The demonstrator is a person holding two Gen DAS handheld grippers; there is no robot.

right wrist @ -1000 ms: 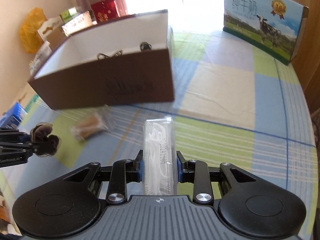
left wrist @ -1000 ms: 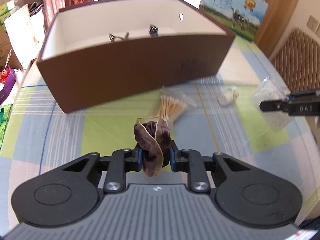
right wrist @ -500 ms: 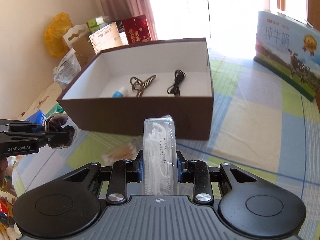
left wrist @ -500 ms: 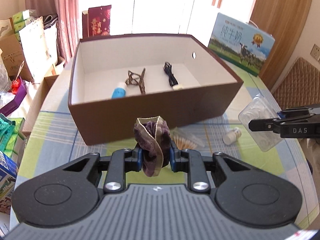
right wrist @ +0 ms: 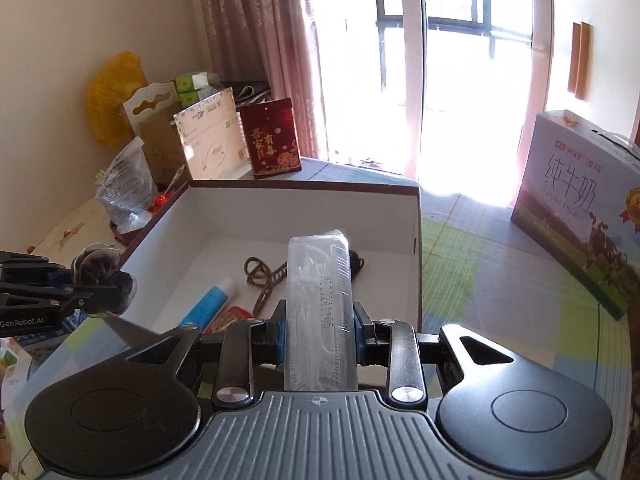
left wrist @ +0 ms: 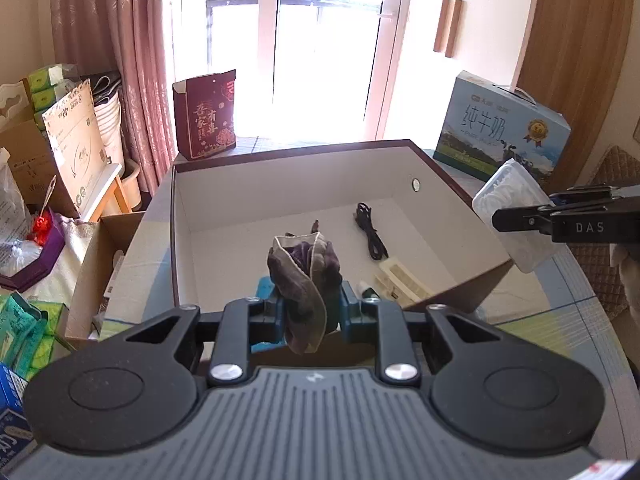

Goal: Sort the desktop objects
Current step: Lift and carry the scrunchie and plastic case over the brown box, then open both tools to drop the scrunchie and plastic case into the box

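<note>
- The left gripper [left wrist: 306,306] held a bunched purple cloth [left wrist: 304,276] tight, above the near edge of the brown box [left wrist: 288,184].
- The right gripper [right wrist: 320,334] squeezed a clear plastic case [right wrist: 319,300], also above the box's near side.
- The step looked like bringing both things over to drop them in.
- Next, each gripper would need to reach in a little and let go.
- Inside lay a black cable [left wrist: 370,236], a blue tube [right wrist: 206,306] and a brown clip [right wrist: 264,280].
- The cloth hid part of the box floor. What filled the case was hard to make out.
</note>
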